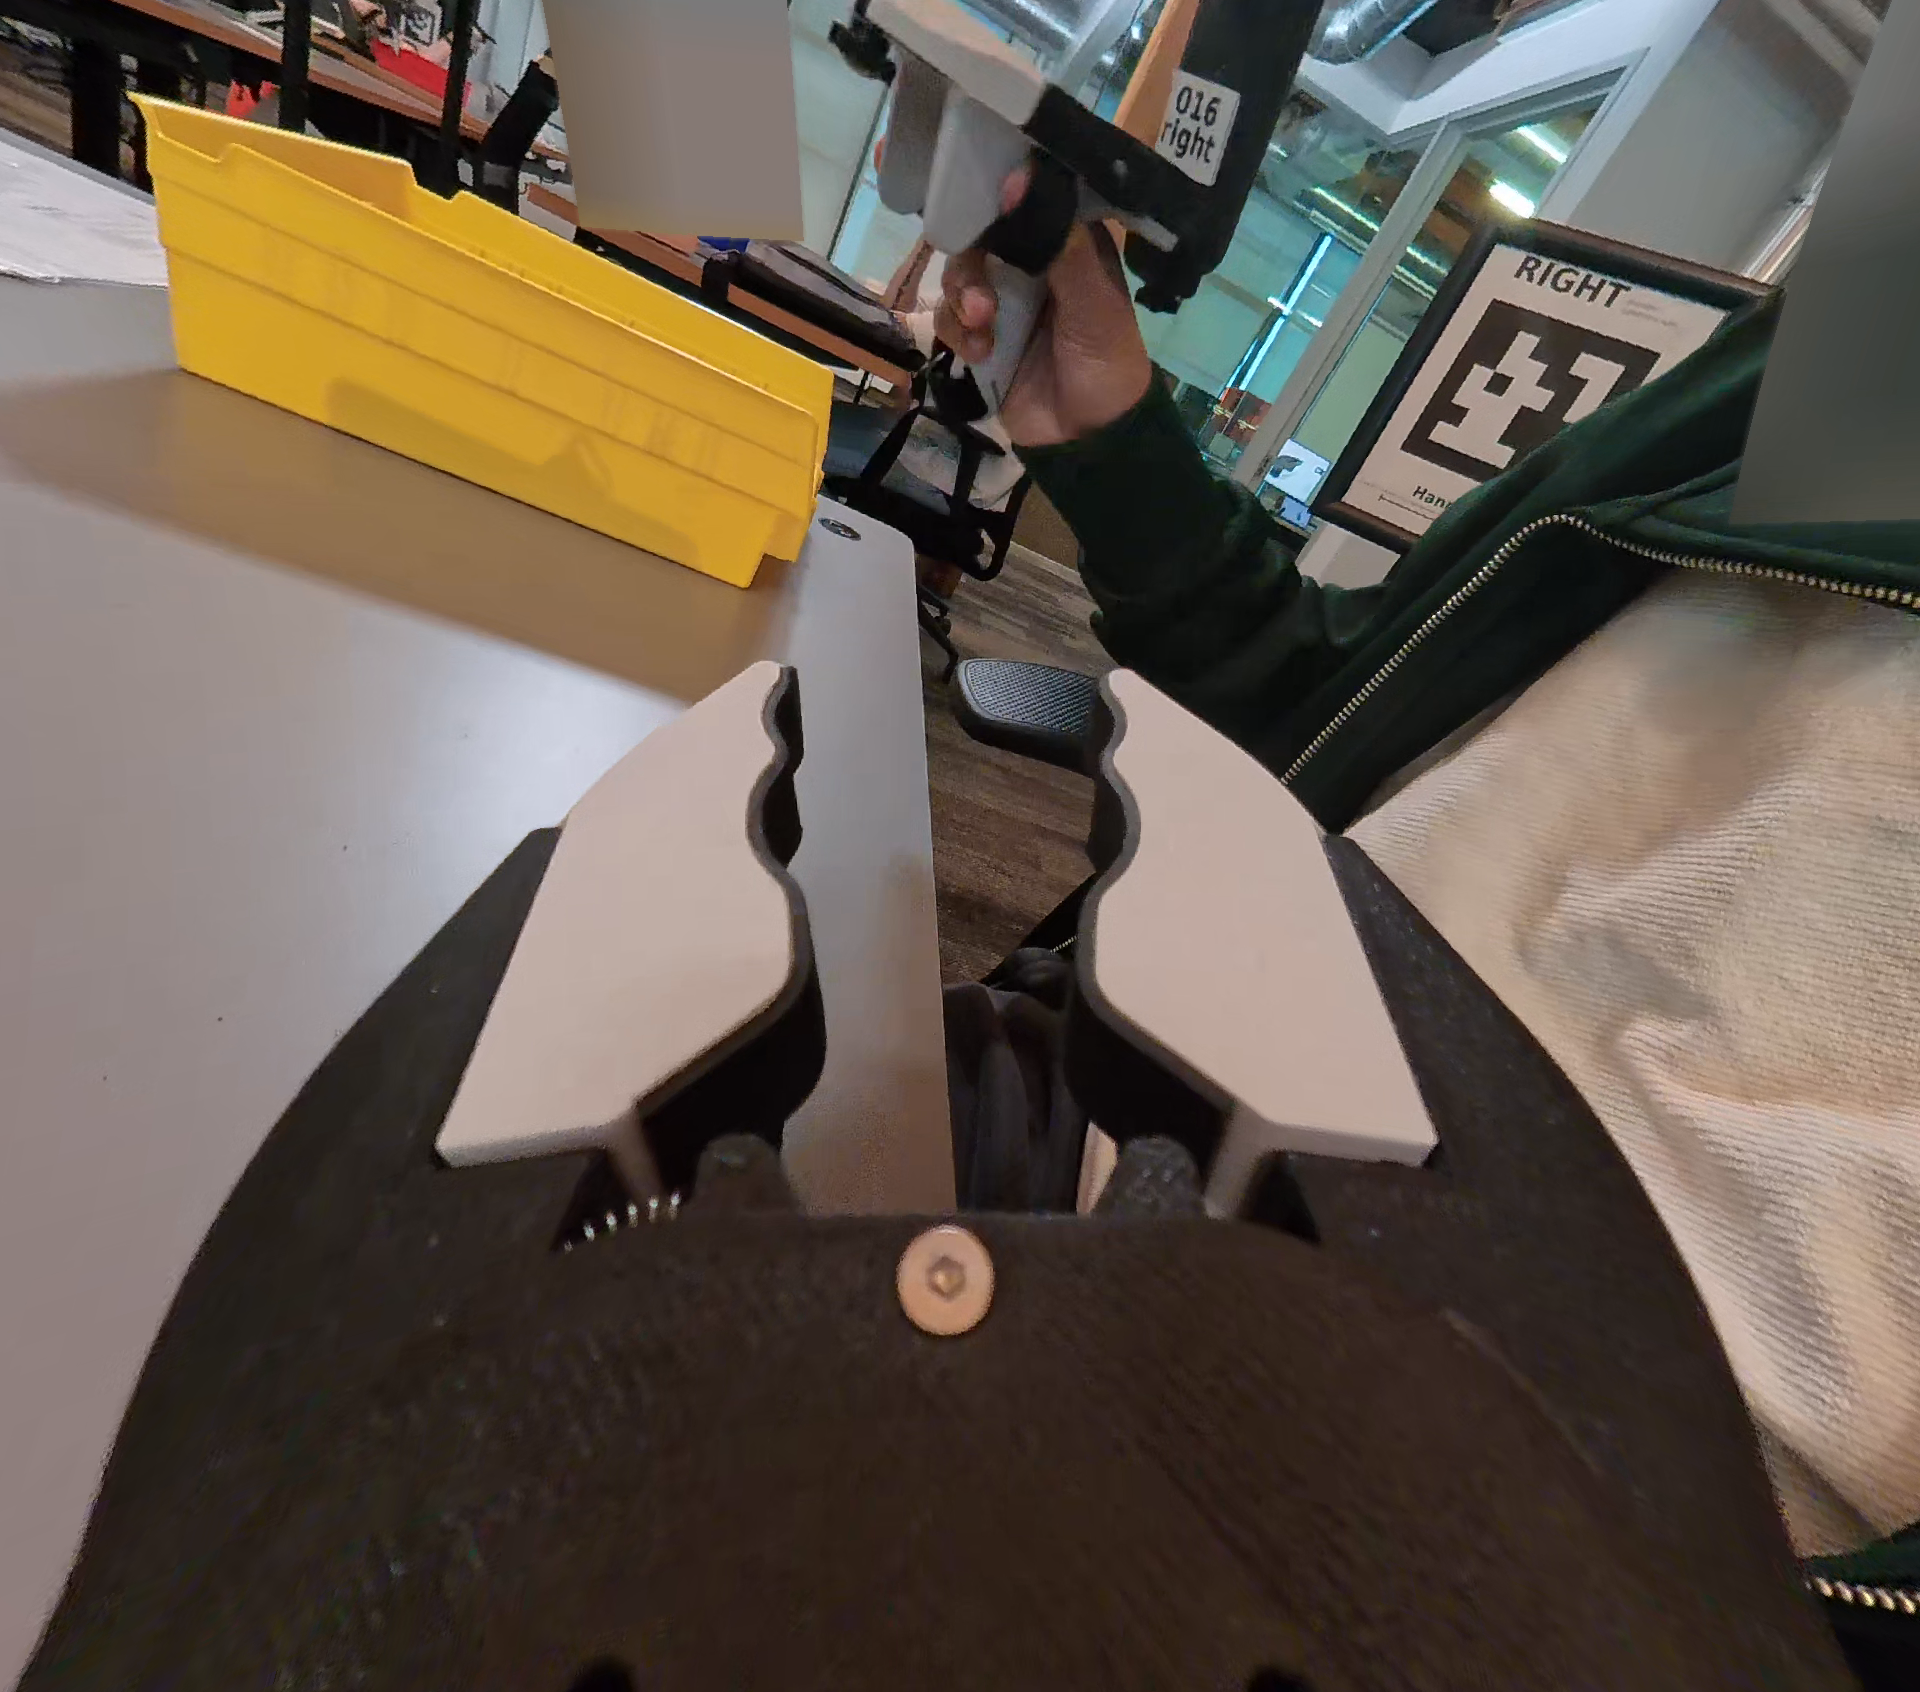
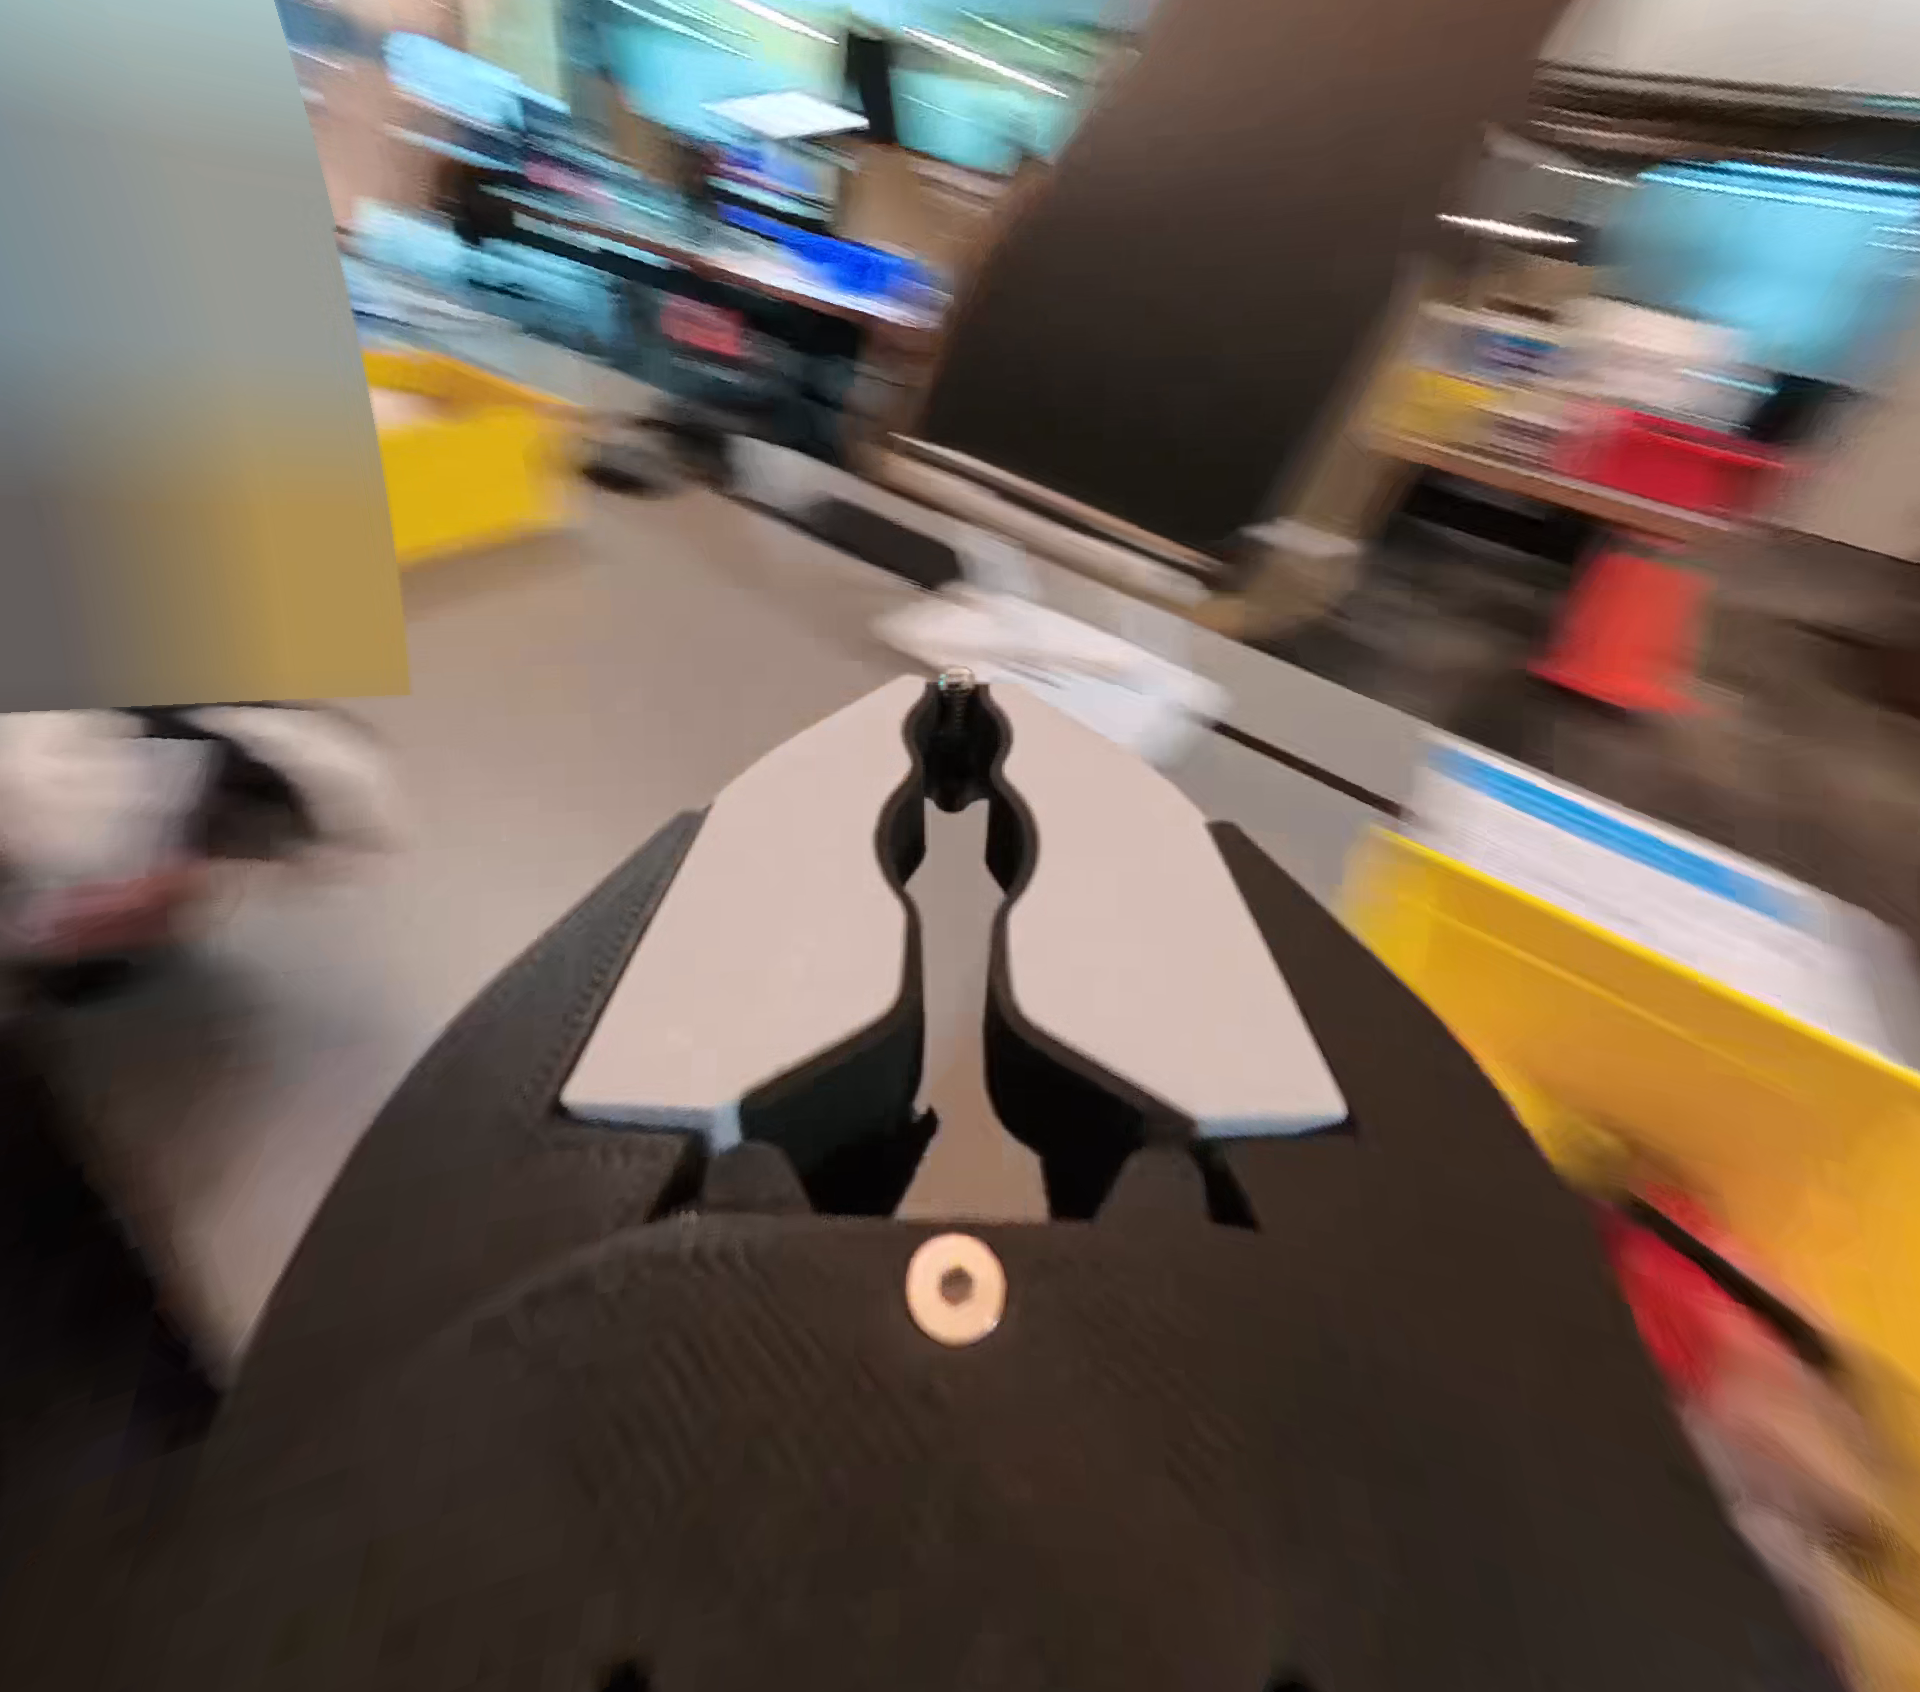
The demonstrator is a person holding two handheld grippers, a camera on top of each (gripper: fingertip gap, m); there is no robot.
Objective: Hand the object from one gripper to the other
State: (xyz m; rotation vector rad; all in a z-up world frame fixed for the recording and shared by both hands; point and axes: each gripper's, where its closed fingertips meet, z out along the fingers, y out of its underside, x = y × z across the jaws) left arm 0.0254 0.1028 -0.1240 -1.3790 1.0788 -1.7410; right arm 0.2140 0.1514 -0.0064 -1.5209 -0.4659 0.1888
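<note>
Pinching a small dark screw (image 2: 951,743) at the tips of your right gripper (image 2: 954,759), low centre of the blurred right wrist view, you hold the object while the handover looks not yet begun. Your left gripper (image 1: 945,769) waits at lower centre of its view with fingers spread and nothing between them, well apart from the right one raised at upper centre. A yellow bin (image 1: 488,354) sits on the grey table (image 1: 260,759) at left, and nothing visibly blocks the gap between the two tools.
</note>
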